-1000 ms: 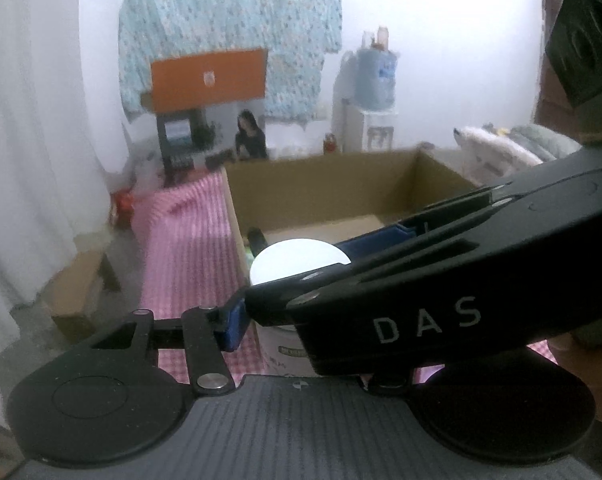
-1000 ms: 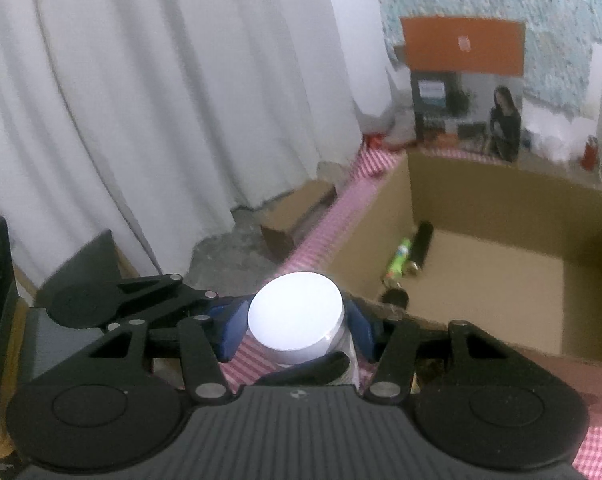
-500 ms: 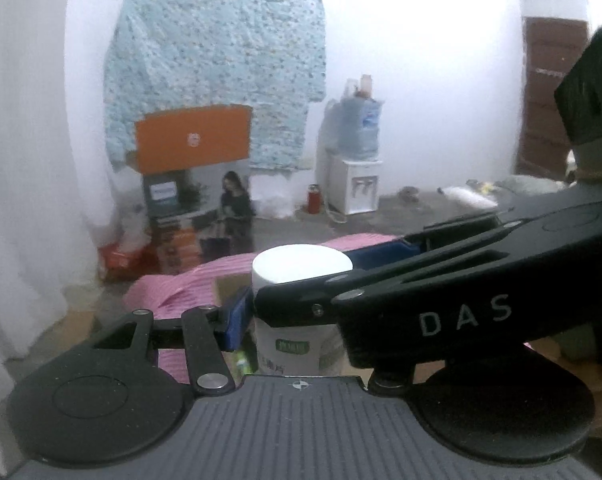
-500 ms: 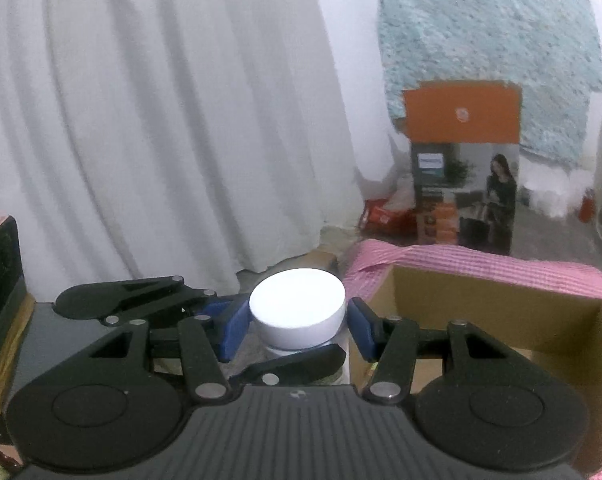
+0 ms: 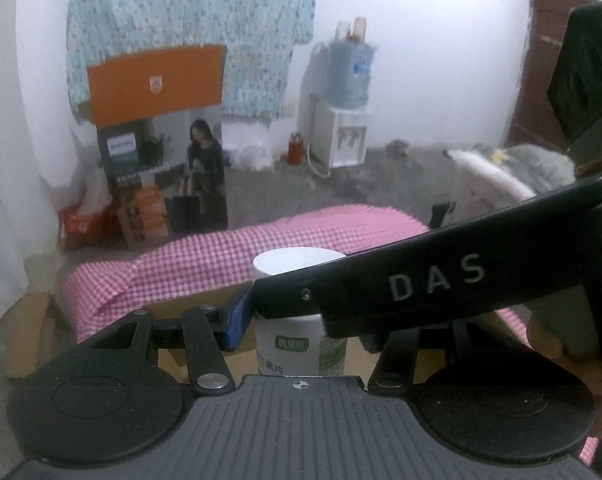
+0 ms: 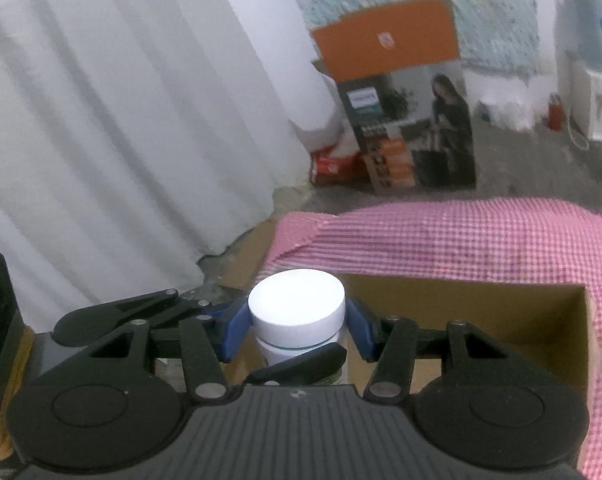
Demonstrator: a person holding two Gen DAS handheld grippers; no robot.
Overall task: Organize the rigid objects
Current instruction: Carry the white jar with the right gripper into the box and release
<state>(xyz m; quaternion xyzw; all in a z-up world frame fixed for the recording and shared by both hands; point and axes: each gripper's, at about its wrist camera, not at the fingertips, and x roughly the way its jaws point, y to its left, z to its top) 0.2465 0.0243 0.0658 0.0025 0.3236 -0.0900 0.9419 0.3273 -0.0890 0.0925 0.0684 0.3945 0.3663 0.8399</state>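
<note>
Over by the near left corner of the big open cardboard box (image 6: 461, 304) on the pink checked cloth (image 6: 461, 236): a white bottle (image 5: 297, 340), held up in the air, above the box edge or just beside it, hard to tell which. Looks hard and light, likely plastic, so no fear of squashing, but smooth and round, so easy to let slip or spin. Best to pinch from two sides, on the body or the wide cap (image 6: 297, 308). Clamped on that cap by the right gripper (image 6: 297, 320), a blue pad on each side. Clamped lower down on the body by the left gripper (image 5: 301, 320), with one blue pad (image 5: 237, 316) tight on the side. Other pad mostly hidden behind the right gripper's black arm. No view of the box floor or the bottle's bottom. Small green label (image 5: 291, 344) too blurry to read.
</note>
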